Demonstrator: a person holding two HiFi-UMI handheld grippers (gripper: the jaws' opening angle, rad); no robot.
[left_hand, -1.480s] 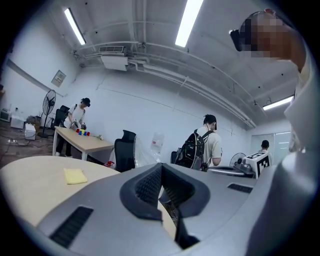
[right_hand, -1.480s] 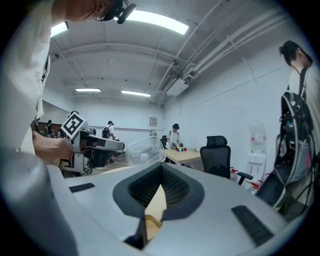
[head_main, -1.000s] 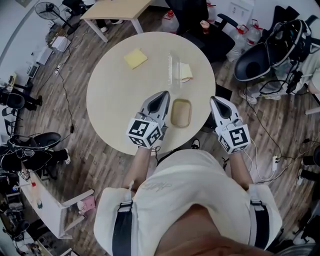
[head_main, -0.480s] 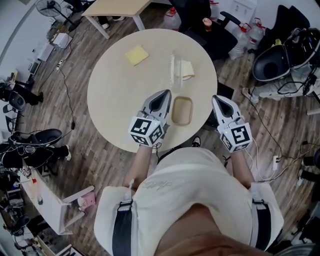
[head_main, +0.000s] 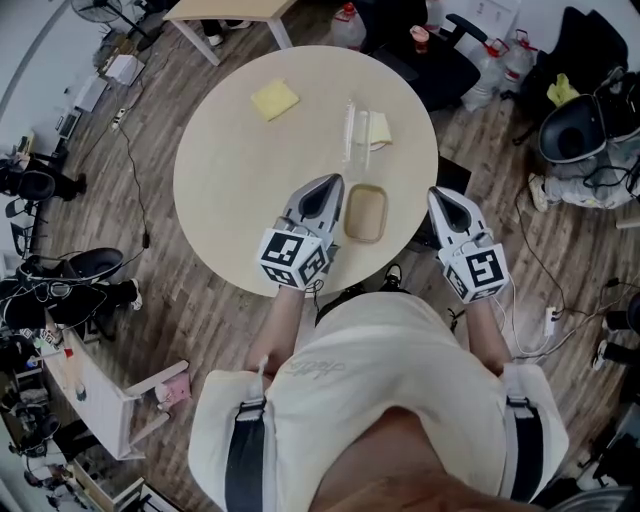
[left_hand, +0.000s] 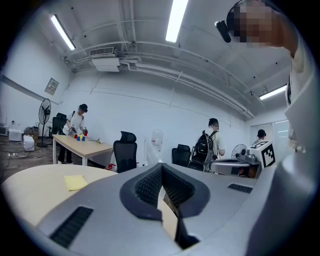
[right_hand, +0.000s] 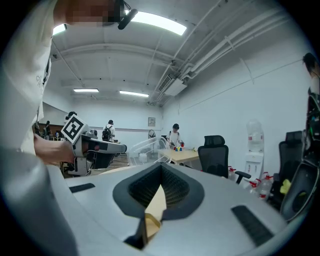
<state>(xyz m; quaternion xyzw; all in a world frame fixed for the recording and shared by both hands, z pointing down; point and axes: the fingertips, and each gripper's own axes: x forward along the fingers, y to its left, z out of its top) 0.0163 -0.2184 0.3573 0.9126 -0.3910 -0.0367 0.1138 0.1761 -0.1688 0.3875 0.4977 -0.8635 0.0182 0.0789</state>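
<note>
My left gripper (head_main: 327, 188) hovers over the near part of the round wooden table (head_main: 230, 180), just left of a shallow tan container (head_main: 366, 212). Its jaws are shut with nothing between them (left_hand: 161, 167). My right gripper (head_main: 443, 196) is held off the table's right edge, to the right of the tan container, also shut and empty (right_hand: 161, 171). Farther back stands a clear plastic box (head_main: 350, 128) with a pale yellow thing (head_main: 379, 128) beside it. A yellow cloth (head_main: 274, 100) lies at the far left, also seen as the yellow cloth (left_hand: 75, 182) in the left gripper view.
Black office chairs (head_main: 425, 60) and a backpack on a seat (head_main: 590, 120) stand round the table. Cables run over the wooden floor (head_main: 130, 190). A person (left_hand: 77, 125) works at a long desk (left_hand: 82, 146); another with a backpack (left_hand: 206, 147) stands farther off.
Both grippers stay beside the tan container with jaws still shut. The head view has drifted slightly, and the gripper views have swung a little across the room.
</note>
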